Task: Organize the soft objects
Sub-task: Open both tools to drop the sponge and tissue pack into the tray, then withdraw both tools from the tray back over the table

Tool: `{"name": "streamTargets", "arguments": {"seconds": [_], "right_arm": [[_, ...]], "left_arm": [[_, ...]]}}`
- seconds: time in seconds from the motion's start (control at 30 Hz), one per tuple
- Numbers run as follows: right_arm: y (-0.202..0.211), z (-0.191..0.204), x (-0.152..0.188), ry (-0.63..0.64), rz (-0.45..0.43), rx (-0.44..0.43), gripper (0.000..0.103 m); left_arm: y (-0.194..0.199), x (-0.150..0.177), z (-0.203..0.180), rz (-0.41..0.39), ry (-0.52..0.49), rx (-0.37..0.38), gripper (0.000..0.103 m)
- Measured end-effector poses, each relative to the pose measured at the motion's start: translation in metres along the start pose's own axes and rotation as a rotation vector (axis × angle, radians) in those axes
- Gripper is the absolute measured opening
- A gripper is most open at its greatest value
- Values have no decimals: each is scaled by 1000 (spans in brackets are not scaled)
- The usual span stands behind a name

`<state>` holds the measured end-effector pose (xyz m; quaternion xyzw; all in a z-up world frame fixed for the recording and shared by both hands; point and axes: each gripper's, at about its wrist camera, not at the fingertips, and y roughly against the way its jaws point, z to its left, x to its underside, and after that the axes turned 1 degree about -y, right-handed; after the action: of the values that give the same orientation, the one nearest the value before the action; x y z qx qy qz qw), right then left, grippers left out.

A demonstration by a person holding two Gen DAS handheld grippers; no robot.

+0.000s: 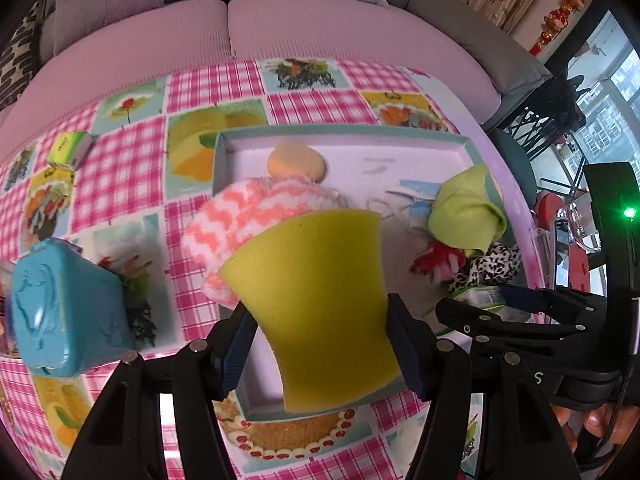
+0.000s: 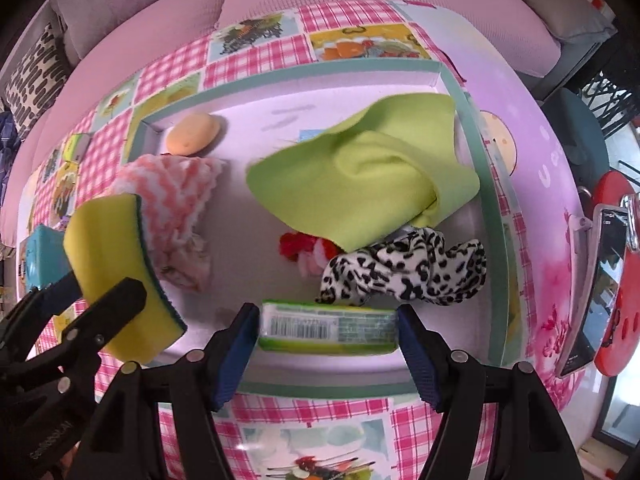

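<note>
Holding the yellow sponge [image 1: 320, 304] squeezed between my left gripper's [image 1: 320, 340] fingers, I have it raised over the near left part of the tray [image 2: 492, 216]. My right gripper [image 2: 328, 334] has its fingers pressed against both ends of a green tissue pack [image 2: 328, 330], low at the tray's near edge. Inside the tray lie a pink-and-white towel [image 2: 176, 204], an orange puff [image 2: 194, 134], a green cloth [image 2: 360, 176] and a spotted scrunchie [image 2: 404, 272].

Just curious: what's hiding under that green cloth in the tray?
Under the green cloth, a red fluffy item and a black-and-white spotted fabric peek out. Anything deeper beneath is covered.
</note>
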<state>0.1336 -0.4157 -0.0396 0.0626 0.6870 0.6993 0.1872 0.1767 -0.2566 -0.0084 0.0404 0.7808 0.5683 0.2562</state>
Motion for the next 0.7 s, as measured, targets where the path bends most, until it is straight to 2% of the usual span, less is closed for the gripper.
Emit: {"name": "streamTargets", "arguments": {"seconds": [0.4,0.5,0.53,0.63,0.7], "right_arm": [[-9,1,-5,37,17,3,73],[-6,8,-3,66,1,16,80],[-5,11,-1,75,-6,18,84],[0,17,3,87,-23,18,86],[1,17,4,93,-28,11,89]], "left_arm": [[-17,3,5,38,14,58,70],[-14,4,5,36,23,64,70],[-13,5,6,30,24,63,72],[-8,6,6,3,24,68,87],[-4,8,8,-18,27,64,88]]}}
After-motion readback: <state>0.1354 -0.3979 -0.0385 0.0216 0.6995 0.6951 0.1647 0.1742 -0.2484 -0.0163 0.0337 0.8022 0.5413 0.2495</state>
